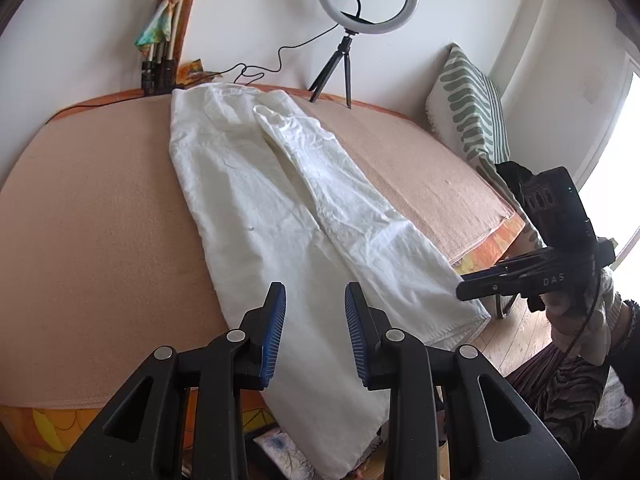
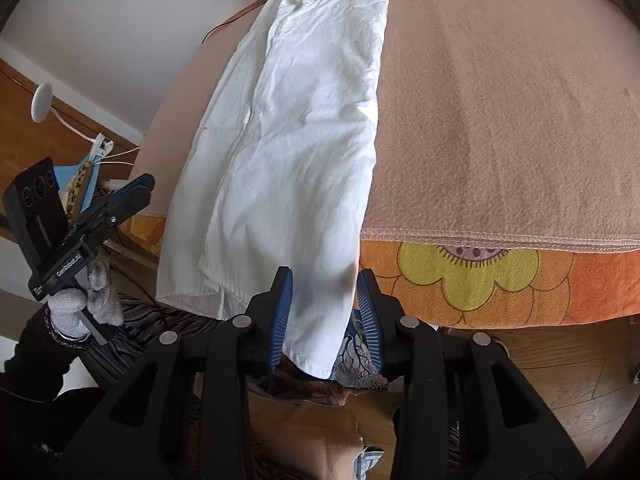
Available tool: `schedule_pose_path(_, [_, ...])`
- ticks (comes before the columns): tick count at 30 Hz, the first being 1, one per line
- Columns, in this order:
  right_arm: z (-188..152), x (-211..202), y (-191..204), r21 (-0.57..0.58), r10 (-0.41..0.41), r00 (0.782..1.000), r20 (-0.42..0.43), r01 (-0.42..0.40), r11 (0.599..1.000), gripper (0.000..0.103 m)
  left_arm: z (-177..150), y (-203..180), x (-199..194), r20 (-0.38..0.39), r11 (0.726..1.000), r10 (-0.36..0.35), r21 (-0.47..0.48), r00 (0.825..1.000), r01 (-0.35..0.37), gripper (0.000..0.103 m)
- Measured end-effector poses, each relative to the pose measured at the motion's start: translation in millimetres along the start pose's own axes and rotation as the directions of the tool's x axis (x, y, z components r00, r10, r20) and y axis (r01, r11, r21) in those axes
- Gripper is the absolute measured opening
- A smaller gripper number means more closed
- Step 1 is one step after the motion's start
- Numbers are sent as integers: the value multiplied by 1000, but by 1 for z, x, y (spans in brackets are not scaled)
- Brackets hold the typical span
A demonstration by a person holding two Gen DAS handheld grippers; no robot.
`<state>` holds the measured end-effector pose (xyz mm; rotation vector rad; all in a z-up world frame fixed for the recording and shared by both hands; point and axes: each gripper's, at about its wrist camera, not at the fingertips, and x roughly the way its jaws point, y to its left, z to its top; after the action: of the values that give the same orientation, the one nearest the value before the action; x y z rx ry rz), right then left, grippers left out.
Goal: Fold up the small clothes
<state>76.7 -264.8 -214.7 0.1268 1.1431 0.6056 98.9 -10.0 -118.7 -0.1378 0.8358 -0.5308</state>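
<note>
Garment: white trousers (image 1: 280, 184) lie lengthwise on the pink blanket (image 1: 92, 216), running from the upper centre of the frame to the bottom, hems hanging over the near edge of the table (image 2: 480, 280).
Left gripper (image 1: 315, 316): pitched downward above the hem end; fingers apart, nothing between them.
Right gripper (image 2: 325, 316): pitched steeply downward; fingers apart, straddling the lower hem without pressing it.
Slip risk: the overhanging legs may slide off if one hem is pulled alone.
Grasp risk: closing on a single layer would likely skew the fold.
</note>
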Motion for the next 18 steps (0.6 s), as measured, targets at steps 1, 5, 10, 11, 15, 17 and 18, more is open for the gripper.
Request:
schedule_pose_path(1, [-2, 1, 1, 0, 15, 1000, 2, -15, 1000, 14, -2, 3, 4, -19, 1000, -4, -13, 1000, 3, 29])
schedule_pose_path(5, [-7, -7, 1, -6, -32, 999, 25, 32, 999, 5, -10, 4, 18, -83, 1000, 5, -3, 997, -6, 29])
schedule_pose_path(10, [-19, -11, -13, 34, 0, 1000, 10, 0, 999, 5, -25, 0, 19, -123, 999, 22, 47, 992, -17, 29])
schedule_pose_path(11, [-19, -8, -12, 31, -5, 1000, 7, 5, 1000, 5, -27, -1, 18, -124, 998, 27, 55, 992, -20, 29])
schedule_pose_path(15, [-20, 1, -25, 87, 11, 1000, -24, -9, 996, 8, -32, -5, 7, -127, 997, 34, 77, 991, -25, 29])
schedule_pose_path(17, [-21, -3, -29, 89, 29, 999, -22, -27, 996, 10, -37, -5, -2, -132, 997, 31, 80, 991, -20, 29])
schedule_pose_path(18, [-21, -5, -29, 80, 26, 999, -20, -24, 996, 11, -40, -4, -6, -140, 997, 29, 78, 990, -18, 29])
